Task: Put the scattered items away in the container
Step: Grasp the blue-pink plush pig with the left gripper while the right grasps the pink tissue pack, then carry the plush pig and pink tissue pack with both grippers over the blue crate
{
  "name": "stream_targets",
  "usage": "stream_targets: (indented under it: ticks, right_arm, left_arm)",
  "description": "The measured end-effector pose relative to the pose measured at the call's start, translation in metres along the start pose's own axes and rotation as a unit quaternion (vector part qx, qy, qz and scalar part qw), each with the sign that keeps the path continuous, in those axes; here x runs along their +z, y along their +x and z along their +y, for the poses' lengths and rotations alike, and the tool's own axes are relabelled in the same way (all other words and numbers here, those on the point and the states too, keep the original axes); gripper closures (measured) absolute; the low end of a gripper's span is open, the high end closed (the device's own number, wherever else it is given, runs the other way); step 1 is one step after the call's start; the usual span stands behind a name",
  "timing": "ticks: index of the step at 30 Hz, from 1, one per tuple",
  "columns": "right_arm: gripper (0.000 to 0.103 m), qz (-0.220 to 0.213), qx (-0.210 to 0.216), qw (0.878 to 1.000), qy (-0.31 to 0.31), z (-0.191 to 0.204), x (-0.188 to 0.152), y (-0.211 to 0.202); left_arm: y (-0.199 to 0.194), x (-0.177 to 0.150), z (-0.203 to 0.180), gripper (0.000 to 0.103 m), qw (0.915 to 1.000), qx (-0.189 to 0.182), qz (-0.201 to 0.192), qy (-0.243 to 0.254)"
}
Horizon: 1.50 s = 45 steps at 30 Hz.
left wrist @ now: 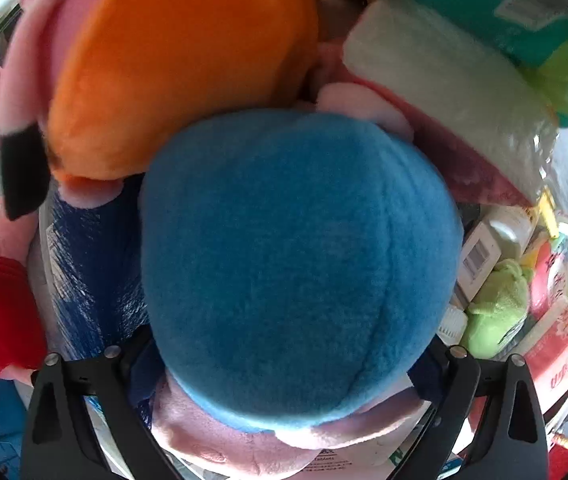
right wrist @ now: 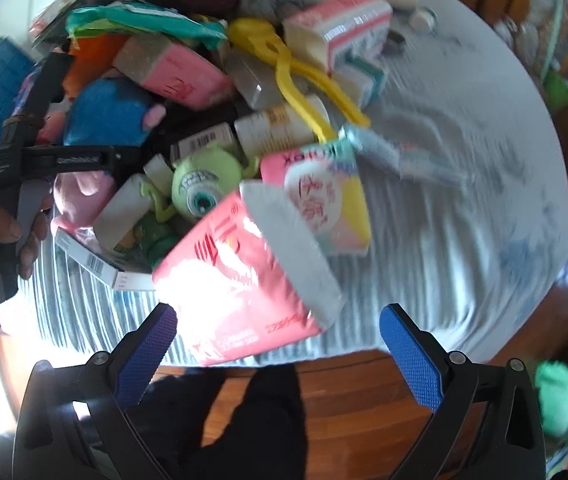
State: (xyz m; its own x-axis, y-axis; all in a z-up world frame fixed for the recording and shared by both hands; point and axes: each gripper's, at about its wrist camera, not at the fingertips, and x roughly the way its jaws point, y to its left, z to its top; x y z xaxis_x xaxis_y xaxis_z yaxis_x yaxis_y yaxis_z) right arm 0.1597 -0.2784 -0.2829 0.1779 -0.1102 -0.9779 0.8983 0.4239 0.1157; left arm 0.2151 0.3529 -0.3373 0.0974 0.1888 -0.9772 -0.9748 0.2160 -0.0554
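Blue plush toy fills the centre of the left wrist view, sitting between the spread fingers of the left gripper. Pads are hidden, so grip cannot be told. Orange plush at 11 o'clock, touching it. Green plush at 3 o'clock.

Right wrist view: right gripper released, jaws wide, nothing between them. Pink packet just ahead at 12 o'clock, on the striped cloth. Heap of items beyond; yellow tongs at 12 o'clock.
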Motion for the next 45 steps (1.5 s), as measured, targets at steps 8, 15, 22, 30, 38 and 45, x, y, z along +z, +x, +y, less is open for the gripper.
stream_targets:
  ticks: [8,15,22,30,38,45]
  right_arm:
    - [0.0,-0.027,-0.016,0.992,0.121,-0.001,-0.023,0.008]
    - [0.0,-0.063,-0.005,0.962,0.266,0.009,-0.035,0.023]
    - [0.0,-0.085,-0.04,0.925,0.369,0.019,-0.022,0.052]
    - [0.012,-0.084,-0.078,0.926,0.36,0.026,-0.015,0.048]
    - [0.012,-0.113,-0.078,0.941,0.308,0.036,-0.005,0.004]
    - [0.012,-0.12,-0.058,0.961,0.241,0.055,0.018,-0.028]
  left_arm:
    - [-0.031,-0.011,0.016,0.03,0.9993,-0.022,-0.031,-0.001]
    - [-0.08,-0.019,0.044,0.03,0.9951,-0.058,-0.078,0.019]
    - [-0.136,-0.031,0.076,0.03,0.9892,-0.079,-0.12,0.028]
    - [-0.164,-0.052,0.104,0.03,0.9851,-0.095,-0.143,0.009]
    - [-0.176,-0.047,0.127,0.03,0.9796,-0.11,-0.168,-0.014]
    - [-0.197,-0.047,0.134,0.03,0.975,-0.117,-0.185,-0.038]
